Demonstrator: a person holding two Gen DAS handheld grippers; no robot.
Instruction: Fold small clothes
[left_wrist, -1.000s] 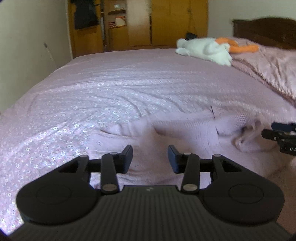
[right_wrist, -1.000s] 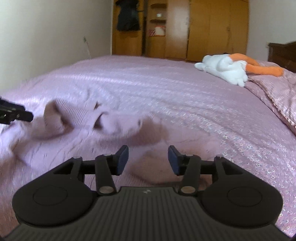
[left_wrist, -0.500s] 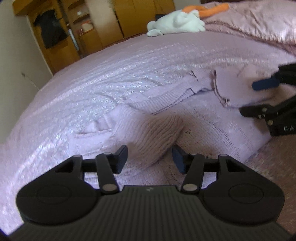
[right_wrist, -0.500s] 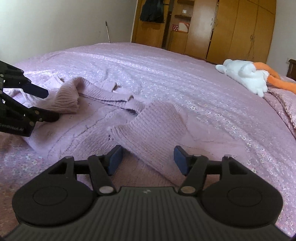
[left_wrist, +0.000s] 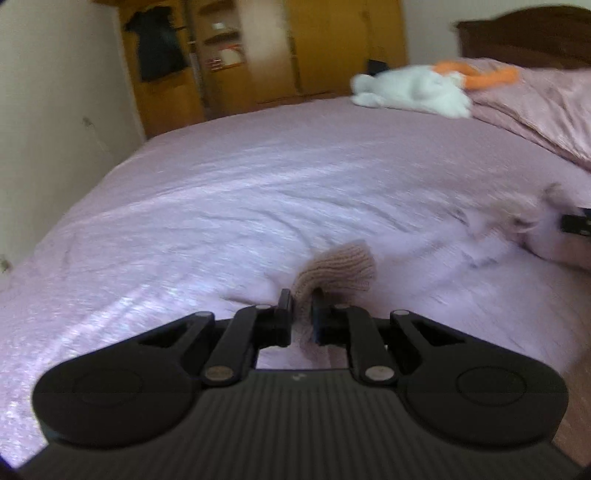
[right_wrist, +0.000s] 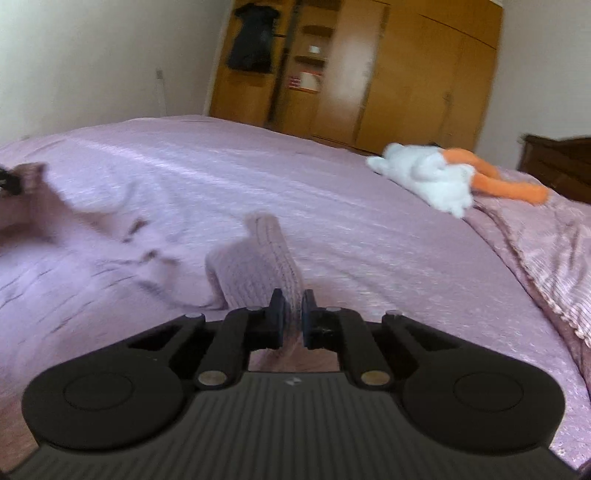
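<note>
A small lilac knitted sweater (left_wrist: 461, 254) lies spread on the pink bedspread (left_wrist: 221, 206). My left gripper (left_wrist: 302, 299) is shut on a ribbed cuff of the sweater (left_wrist: 340, 269), which bunches up just past the pads. In the right wrist view my right gripper (right_wrist: 293, 301) is shut on the other sleeve of the sweater (right_wrist: 258, 266), its ribbed edge standing up between the pads. The sweater's body (right_wrist: 92, 240) stretches blurred to the left. Each gripper's tip shows at the edge of the other's view, the right gripper (left_wrist: 576, 223) and the left gripper (right_wrist: 9, 182).
A white and orange plush toy (right_wrist: 439, 179) lies at the far side of the bed beside a pink quilt (right_wrist: 546, 243). Wooden wardrobes (right_wrist: 369, 70) and a dark headboard (left_wrist: 524, 37) stand behind. A white wall (left_wrist: 55, 110) borders the bed's left side.
Both grippers went from open over the sweater to shut, each pinching a sleeve. Both views swung and are now blurred; the sleeves stand lifted off the bedspread.
</note>
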